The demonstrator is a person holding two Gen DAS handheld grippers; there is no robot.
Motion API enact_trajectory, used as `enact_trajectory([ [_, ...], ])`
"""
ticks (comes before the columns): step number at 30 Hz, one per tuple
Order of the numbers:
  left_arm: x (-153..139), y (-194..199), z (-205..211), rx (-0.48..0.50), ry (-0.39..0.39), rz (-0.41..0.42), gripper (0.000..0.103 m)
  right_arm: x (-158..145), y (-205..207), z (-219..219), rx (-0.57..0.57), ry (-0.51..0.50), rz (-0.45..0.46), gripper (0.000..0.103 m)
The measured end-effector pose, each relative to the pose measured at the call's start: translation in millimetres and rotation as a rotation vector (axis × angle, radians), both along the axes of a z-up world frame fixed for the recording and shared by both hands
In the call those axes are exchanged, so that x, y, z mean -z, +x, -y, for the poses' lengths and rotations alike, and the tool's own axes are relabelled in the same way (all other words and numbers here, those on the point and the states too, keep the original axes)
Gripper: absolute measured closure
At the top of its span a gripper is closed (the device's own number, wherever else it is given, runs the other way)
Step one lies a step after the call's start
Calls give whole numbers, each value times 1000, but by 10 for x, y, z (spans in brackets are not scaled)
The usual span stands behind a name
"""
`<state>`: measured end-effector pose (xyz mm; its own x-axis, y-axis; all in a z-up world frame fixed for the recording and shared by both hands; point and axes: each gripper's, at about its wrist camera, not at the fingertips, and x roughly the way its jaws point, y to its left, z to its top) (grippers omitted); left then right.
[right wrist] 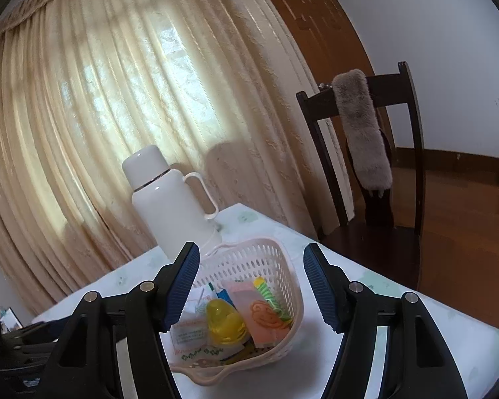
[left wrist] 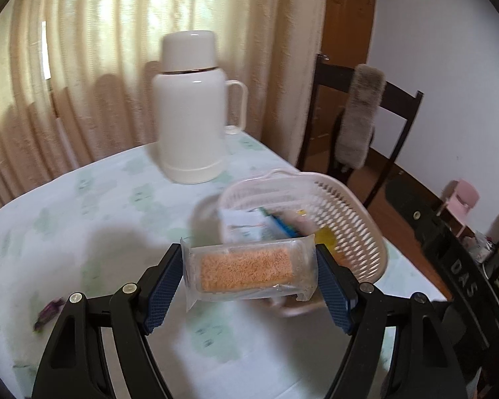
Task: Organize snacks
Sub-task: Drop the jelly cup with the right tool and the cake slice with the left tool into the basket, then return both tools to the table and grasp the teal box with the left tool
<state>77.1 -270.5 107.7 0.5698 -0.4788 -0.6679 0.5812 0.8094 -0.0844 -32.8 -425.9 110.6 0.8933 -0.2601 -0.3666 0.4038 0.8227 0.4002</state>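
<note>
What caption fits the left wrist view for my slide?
Left tool grips a clear-wrapped snack bar near the white slotted basket of snacks, white thermos behind.

From my feeds: pleated cream curtain covers the window, daylight glowing through it. Beside it a brown wooden panelled door, then a plain pale wall. Floor is glossy reddish-brown wood. A dark wooden slat-back chair stands at the table's far corner, with a grey fluffy cloth draped over its top rail. The table wears a white cloth with pale green print. A small pink toy chair stands near the wall.
</note>
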Motion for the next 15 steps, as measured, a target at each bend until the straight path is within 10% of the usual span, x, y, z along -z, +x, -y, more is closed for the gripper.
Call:
enact_trajectory([
  [15,90,176,-84,-46,-69,-97,15,-11,-60,73,34,27,20,36],
])
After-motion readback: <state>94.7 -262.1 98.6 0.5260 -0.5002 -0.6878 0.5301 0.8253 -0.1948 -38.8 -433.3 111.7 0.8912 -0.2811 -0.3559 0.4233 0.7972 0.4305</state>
